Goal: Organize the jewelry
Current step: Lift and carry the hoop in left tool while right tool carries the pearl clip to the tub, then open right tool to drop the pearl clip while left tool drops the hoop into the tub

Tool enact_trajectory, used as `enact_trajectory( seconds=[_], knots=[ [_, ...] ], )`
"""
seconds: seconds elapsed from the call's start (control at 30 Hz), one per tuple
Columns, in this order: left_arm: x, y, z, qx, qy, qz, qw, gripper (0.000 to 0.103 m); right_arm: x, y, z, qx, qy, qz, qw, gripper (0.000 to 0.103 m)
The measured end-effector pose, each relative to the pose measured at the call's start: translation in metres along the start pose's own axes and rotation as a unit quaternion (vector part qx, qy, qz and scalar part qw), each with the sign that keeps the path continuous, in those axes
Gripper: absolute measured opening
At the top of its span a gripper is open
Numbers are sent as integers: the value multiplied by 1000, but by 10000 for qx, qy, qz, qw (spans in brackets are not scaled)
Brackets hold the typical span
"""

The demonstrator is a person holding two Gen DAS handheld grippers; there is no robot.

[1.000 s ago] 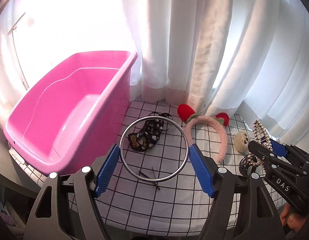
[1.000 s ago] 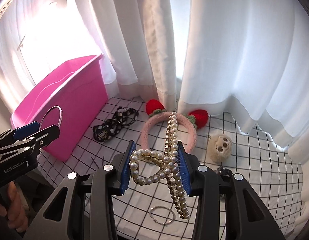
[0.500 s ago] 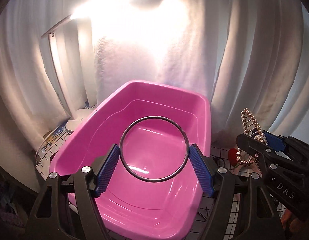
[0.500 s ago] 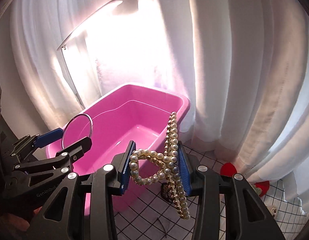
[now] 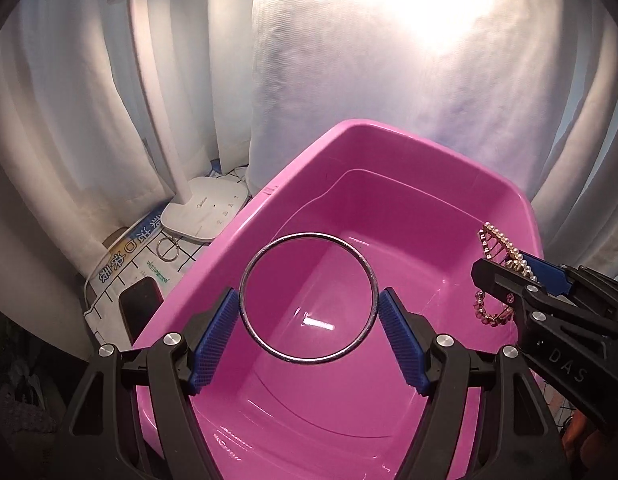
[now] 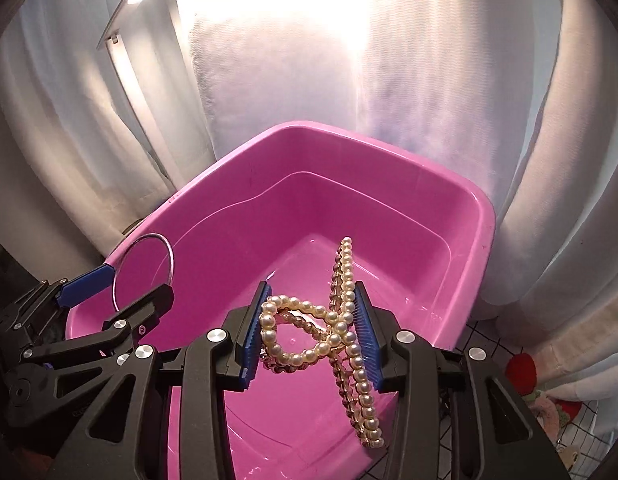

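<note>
Both grippers hang over the glossy pink tub (image 5: 389, 208), whose near end is cut off below. The left gripper (image 5: 309, 334) pinches a thin metal ring (image 5: 245, 276) between ribbed blue pads; the right gripper (image 6: 309, 334) clamps a pearl hair clip (image 6: 341, 312), reading "DAS" from the left view. Behind stands a white lamp base (image 5: 205, 212), its logo too small to read.

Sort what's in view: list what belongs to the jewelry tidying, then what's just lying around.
Job:
- silver metal bangle in left hand-held gripper
- pearl-studded gold hair claw in right hand-held gripper
- pink plastic tub

Lying about:
- white desk lamp
- small metal ring
</note>
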State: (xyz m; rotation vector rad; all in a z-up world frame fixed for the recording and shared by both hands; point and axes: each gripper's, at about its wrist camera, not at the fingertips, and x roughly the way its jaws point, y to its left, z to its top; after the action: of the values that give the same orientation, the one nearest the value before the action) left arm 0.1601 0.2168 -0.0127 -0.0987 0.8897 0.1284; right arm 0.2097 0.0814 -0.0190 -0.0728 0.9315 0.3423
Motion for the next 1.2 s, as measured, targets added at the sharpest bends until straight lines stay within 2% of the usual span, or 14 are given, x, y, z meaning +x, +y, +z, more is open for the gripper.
enact_trajectory(
  seconds=[0.23, 0.3, 0.4, 0.57, 0.7, 1.03, 1.2],
  knots=[
    [22, 12, -2, -171, 355, -25, 9992, 71, 19, 0, 9, 101, 327, -124, 9993, 42],
    [25, 14, -3, -224, 442, -42, 9988, 71, 18, 0, 12, 90, 289, -174, 9994, 56],
    [27, 16, -2, -280, 478, -75, 9984, 74, 15, 0, 17, 42, 243, -269, 9993, 57],
    [25, 14, -1, -239, 462, 12, 9986, 90, 10, -3, 19, 90, 187, -323, 9993, 57],
    [23, 16, -2, -297, 495, 46, 9983, 93, 0, -10, 17, 138, 137, -354, 9992, 57],
    [-2, 5, -12, -311, 343, -28, 9989, 94, -43, -30, -11, 452, -192, -333, 9982, 57],
    [-29, -18, -21, -108, 133, -219, 9996, 94, -87, -57, -48, 655, -421, -460, 9959, 59]
  ],
)
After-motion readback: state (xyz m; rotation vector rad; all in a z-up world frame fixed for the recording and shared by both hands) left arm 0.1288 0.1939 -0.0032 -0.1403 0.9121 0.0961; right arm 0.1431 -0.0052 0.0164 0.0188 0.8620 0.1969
